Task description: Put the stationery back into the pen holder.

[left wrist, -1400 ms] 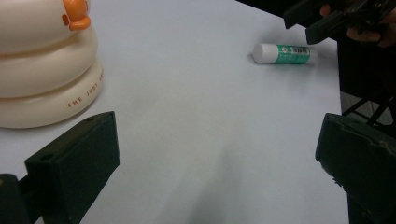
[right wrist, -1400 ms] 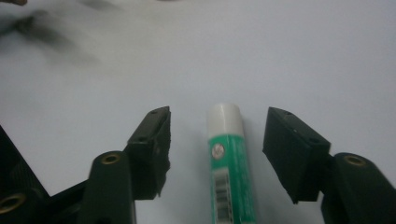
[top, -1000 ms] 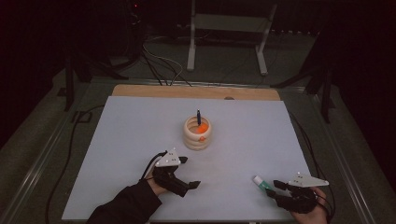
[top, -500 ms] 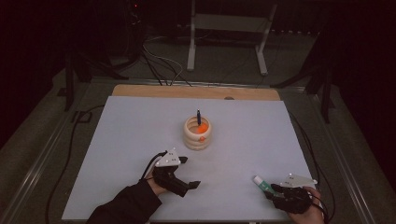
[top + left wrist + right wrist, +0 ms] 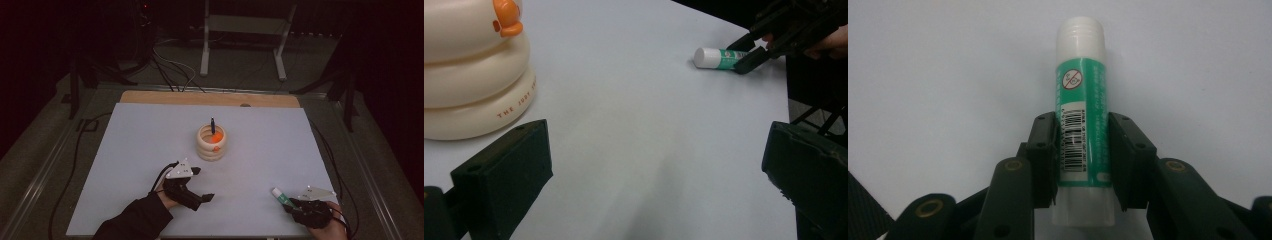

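Presently the glue stick [image 5: 1082, 130], lying flat at the near right of the table [image 5: 150, 150], is being clamped by the right gripper [image 5: 1082, 160], whose jaws have just been closing on its sides, so a lift is judged next, probably toward the ringed holder [image 5: 211, 143].

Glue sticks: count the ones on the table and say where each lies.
1. The glue stick lies flat on the white table near its front right corner, between the right gripper's pads, which have just been closing on it. Anything inside the ringed holder stays hidden.
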The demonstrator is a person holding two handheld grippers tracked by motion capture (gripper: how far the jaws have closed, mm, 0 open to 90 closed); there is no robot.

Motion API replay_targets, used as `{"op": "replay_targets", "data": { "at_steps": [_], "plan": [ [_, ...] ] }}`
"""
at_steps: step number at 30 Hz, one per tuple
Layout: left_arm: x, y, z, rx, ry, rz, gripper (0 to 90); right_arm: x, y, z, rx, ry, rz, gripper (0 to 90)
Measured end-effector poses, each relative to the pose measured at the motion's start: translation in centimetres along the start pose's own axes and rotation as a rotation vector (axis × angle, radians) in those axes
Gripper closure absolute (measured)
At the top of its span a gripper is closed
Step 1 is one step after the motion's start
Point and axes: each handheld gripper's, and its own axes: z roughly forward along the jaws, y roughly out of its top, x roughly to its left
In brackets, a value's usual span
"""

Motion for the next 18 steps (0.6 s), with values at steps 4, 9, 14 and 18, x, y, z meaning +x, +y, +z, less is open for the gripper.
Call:
{"op": "replay_targets", "data": {
  "at_steps": [4,9,14,18],
  "plan": [
    [0.0,0.0,0.0,0.001,0.0,0.0,0.3,0.0,0.2,0.1,-0.003,0.004,0.004,65.8],
    [0.0,0.0,0.0,-0.002,0.0,-0.001,0.3,-0.2,1.1,0.2,-0.03,0.024,0.021,65.8],
    [0.0,0.1,-0.1,-0.003,-0.001,-0.001,0.3,-0.1,2.3,0.4,-0.045,0.033,0.012,65.8],
    [0.1,0.1,-0.2,-0.003,0.002,-0.004,0.3,0.0,3.3,0.7,-0.055,0.04,0.006,65.8]
  ]
}}
